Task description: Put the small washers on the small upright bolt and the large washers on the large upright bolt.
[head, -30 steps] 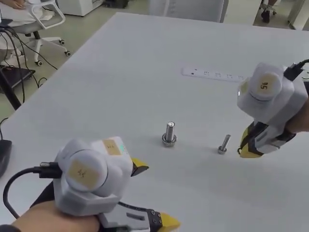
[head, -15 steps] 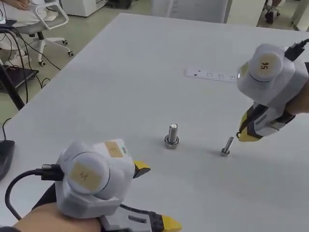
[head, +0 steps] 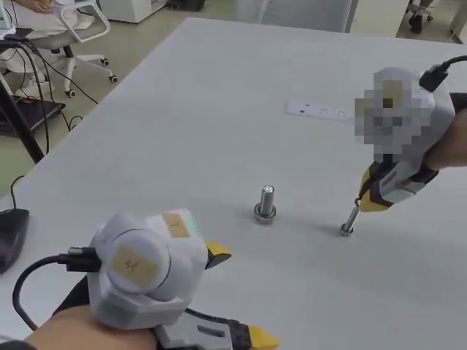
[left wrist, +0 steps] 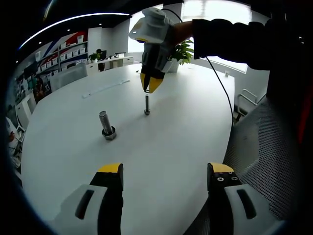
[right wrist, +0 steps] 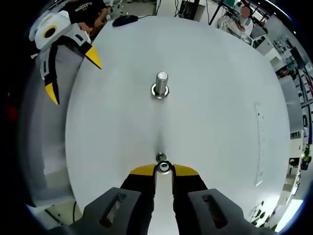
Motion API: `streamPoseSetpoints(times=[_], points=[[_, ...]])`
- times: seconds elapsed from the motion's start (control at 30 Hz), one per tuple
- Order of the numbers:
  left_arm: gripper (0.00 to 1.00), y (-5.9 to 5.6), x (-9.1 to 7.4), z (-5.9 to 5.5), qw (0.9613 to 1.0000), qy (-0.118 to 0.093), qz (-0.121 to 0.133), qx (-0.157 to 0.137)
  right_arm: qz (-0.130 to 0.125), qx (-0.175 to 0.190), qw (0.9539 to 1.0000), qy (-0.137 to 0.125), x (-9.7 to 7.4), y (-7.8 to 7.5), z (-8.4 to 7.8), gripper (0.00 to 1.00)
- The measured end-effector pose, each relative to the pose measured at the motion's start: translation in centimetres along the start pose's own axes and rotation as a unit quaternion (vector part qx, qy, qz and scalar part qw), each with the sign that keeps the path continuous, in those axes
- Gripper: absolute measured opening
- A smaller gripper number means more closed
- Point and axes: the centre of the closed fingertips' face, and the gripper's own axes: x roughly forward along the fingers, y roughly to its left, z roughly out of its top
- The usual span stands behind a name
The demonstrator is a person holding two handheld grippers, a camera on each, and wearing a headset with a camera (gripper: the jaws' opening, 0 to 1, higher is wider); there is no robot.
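R claw [head: 363, 203], washer [right wrist: 164, 167] at sm. bolt [head: 349, 223]

White table [head: 182, 109] — office chair [head: 73, 33] beyond left edge, bright windows [left wrist: 220, 10] behind.

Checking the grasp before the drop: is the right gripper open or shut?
Shut: the right gripper pinches a small washer between its yellow tips, close to the small bolt.

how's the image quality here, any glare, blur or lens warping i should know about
Head view: soft even light, faint shadows by the large bolt and small bolt, no real blur. Left gripper view: fisheye bows the table edge, and the windows behind are blown out. Right gripper view: strong barrel warp, yet the small washer in the right gripper is sharp.
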Motion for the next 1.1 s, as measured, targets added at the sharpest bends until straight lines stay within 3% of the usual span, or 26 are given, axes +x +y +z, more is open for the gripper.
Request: streamPoseSetpoints(times=[1.1], points=[[0.69, 0.3, 0.0, -0.2, 1.0, 0.004, 0.004, -0.005, 0.022, 0.007, 0.9997, 0.012, 2.7, 0.3, -0.5, 0.14]])
